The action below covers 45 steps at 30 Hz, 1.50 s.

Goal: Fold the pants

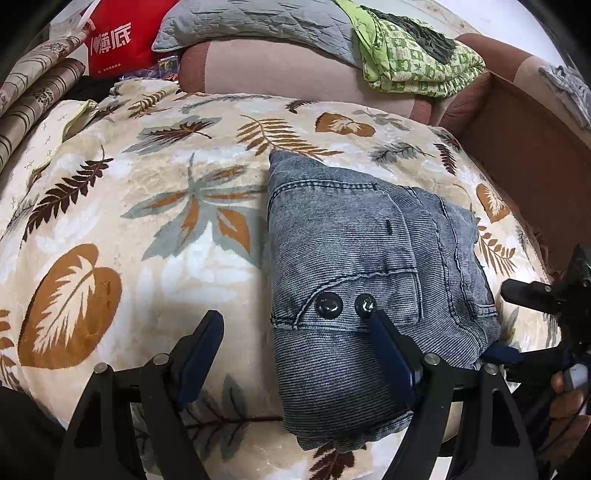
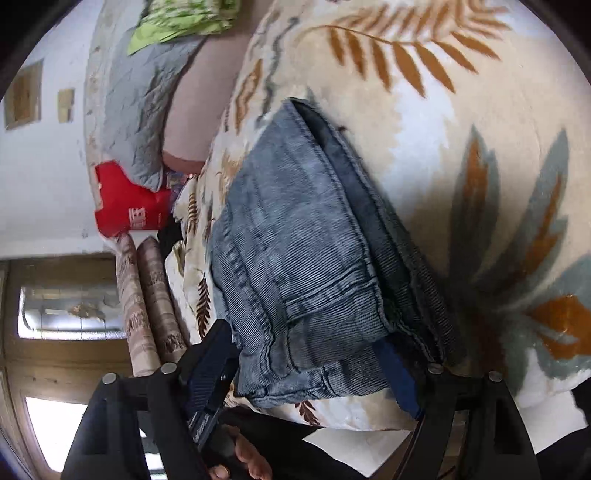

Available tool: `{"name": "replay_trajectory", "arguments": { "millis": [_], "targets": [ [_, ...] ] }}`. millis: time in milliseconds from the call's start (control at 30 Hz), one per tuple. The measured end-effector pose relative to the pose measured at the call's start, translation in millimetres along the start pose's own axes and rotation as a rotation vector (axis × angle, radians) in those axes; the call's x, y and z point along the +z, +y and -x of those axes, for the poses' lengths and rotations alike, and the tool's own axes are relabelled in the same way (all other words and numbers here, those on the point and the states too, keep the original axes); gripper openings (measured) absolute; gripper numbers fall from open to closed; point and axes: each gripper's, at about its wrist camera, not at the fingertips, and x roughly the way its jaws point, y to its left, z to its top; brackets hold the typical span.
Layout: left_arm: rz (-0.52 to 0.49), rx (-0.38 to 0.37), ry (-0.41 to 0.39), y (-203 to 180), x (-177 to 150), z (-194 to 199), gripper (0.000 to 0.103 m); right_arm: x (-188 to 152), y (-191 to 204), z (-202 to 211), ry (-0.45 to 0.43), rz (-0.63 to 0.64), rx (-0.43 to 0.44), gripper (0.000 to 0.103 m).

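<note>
Folded blue-grey denim pants [image 1: 354, 258] lie on a leaf-patterned cream blanket [image 1: 147, 206], with two dark buttons facing up. My left gripper [image 1: 295, 325] is open above the near left edge of the pants; its right finger rests over the denim by the buttons, its left finger over the blanket. My right gripper [image 2: 306, 350] is tilted sideways and open around the pants' [image 2: 295, 251] folded end, its fingers wide either side of the stacked layers. It also shows in the left wrist view [image 1: 524, 332] at the pants' right edge.
A pink cushion [image 1: 277, 70], a grey quilt [image 1: 251, 18] and a green patterned cloth [image 1: 410, 51] lie at the back. A red bag [image 1: 122, 37] and rolled mats [image 1: 33, 85] are at the back left. A brown board [image 1: 535, 155] stands on the right.
</note>
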Motion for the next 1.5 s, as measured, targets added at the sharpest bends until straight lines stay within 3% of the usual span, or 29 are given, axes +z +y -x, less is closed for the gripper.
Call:
{"name": "replay_trajectory", "arguments": {
  "millis": [67,133,200,267,400,533,633,800,867,933,967,1000,1033,1100,1233,1333,1433,1467,1500],
  "targets": [
    [0.000,-0.001,-0.002,0.5,-0.3,-0.4,0.081,0.2,-2.3,-1.4,-0.006,-0.014,0.005,0.081],
    [0.004,-0.001,-0.003,0.6,-0.3,-0.7,0.081,0.6,1.8,-2.0,-0.009,0.003,-0.016,0.072],
    [0.008,-0.003,-0.003,1.4,-0.6,-0.8,0.082,1.6,4.9,-3.1,-0.010,0.044,-0.093,0.035],
    [0.009,-0.008,-0.003,1.9,-1.1,-1.2,0.082,2.3,4.7,-6.2,-0.014,0.047,-0.124,0.019],
    [0.021,-0.013,0.000,5.5,-1.0,-2.0,0.085,-4.4,25.6,-0.2,-0.048,0.150,-0.179,0.010],
    [0.033,-0.023,0.005,8.7,0.1,-0.3,0.086,-23.7,78.9,22.2,-0.135,0.318,-0.193,0.010],
    [0.042,0.008,-0.025,11.8,4.3,10.6,0.086,-37.4,91.7,33.9,-0.172,0.374,-0.203,0.009],
    [0.098,-0.008,-0.119,17.5,17.6,38.7,0.086,-34.6,32.7,30.3,-0.143,0.285,-0.267,0.008],
    [0.074,0.003,-0.125,11.3,21.6,37.7,0.086,-32.4,9.7,17.6,-0.084,0.227,-0.214,0.012],
    [0.016,0.056,-0.078,1.1,20.8,18.4,0.086,-31.2,3.5,19.9,-0.074,0.180,-0.136,0.018],
    [-0.004,0.073,-0.043,-2.5,18.6,8.1,0.086,-29.9,4.5,22.9,-0.075,0.175,-0.098,0.044],
    [-0.032,0.086,0.013,-6.1,13.6,-7.0,0.086,-27.8,5.0,26.9,-0.075,0.153,-0.049,0.080],
    [-0.040,0.085,0.028,-6.5,8.5,-14.3,0.087,-26.8,4.8,29.5,-0.082,0.134,-0.027,0.088],
    [-0.017,0.075,-0.007,-4.4,2.5,-14.3,0.092,-24.4,4.1,35.9,-0.105,0.094,0.027,0.089],
    [-0.015,0.052,0.007,-1.3,3.6,-16.1,0.092,-17.4,-3.4,29.9,-0.076,0.030,0.025,0.088],
    [0.006,0.021,0.008,3.5,1.3,-17.8,0.092,-17.4,5.5,26.7,-0.078,0.044,0.033,0.082],
    [0.024,-0.010,0.013,7.0,-0.1,-19.1,0.093,-13.1,11.6,15.7,-0.083,0.042,-0.055,0.081],
    [0.026,-0.017,0.014,7.4,-0.8,-19.5,0.093,-10.2,5.9,9.3,-0.070,0.018,-0.066,0.077],
    [0.029,-0.023,0.015,8.3,-1.0,-19.7,0.093,-7.4,1.3,3.5,-0.061,-0.004,-0.072,0.066]
  ]
}}
